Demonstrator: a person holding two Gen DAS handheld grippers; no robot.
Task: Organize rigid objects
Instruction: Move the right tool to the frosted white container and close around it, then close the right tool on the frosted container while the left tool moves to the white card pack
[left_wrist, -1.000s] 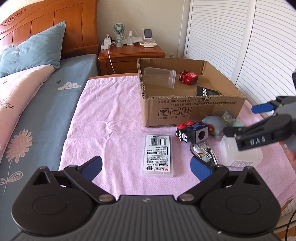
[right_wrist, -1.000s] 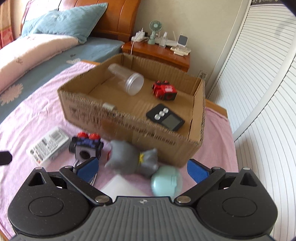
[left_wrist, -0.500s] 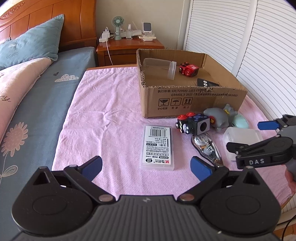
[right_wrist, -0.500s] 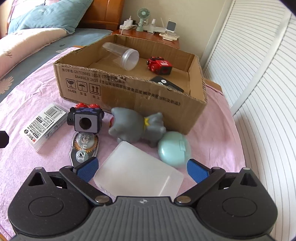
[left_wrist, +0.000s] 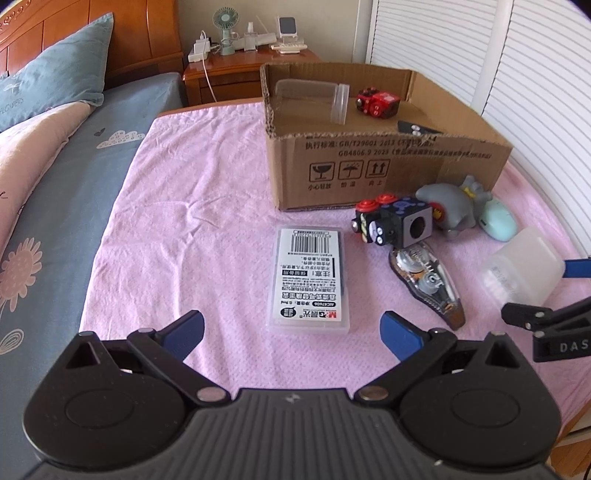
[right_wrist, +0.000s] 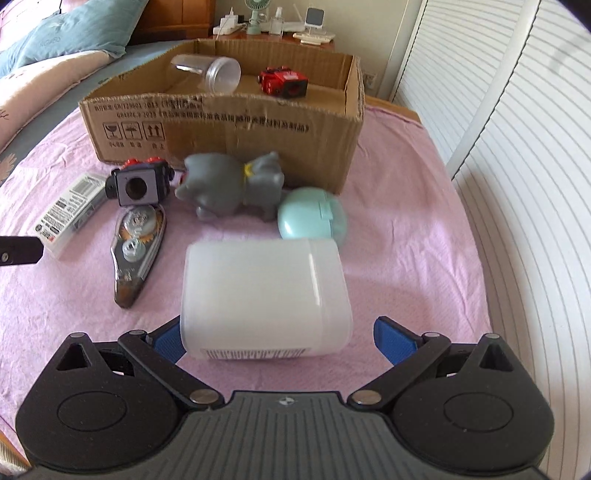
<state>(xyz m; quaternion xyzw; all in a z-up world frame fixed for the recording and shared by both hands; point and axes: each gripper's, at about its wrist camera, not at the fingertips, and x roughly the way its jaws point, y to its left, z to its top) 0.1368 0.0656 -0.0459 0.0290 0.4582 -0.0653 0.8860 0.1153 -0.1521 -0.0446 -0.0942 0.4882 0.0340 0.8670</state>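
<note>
My right hand-held gripper (right_wrist: 275, 338) is spread wide around the white plastic box (right_wrist: 264, 299), lying crosswise on the pink cloth (right_wrist: 406, 236) dead ahead. The left hand-held gripper (left_wrist: 291, 326) (also wide, empty) sits farther off.

- Wooden headboard (left_wrist: 144, 40) stands behind the bed.
- Blue pillow (left_wrist: 55, 70) leans against the headboard.
- Wooden nightstand (left_wrist: 236, 74) sits beside the bed, bearing a small green fan (left_wrist: 223, 20) and a white power strip (left_wrist: 199, 51).
- White louvred doors (left_wrist: 517, 66) line the right wall.
</note>
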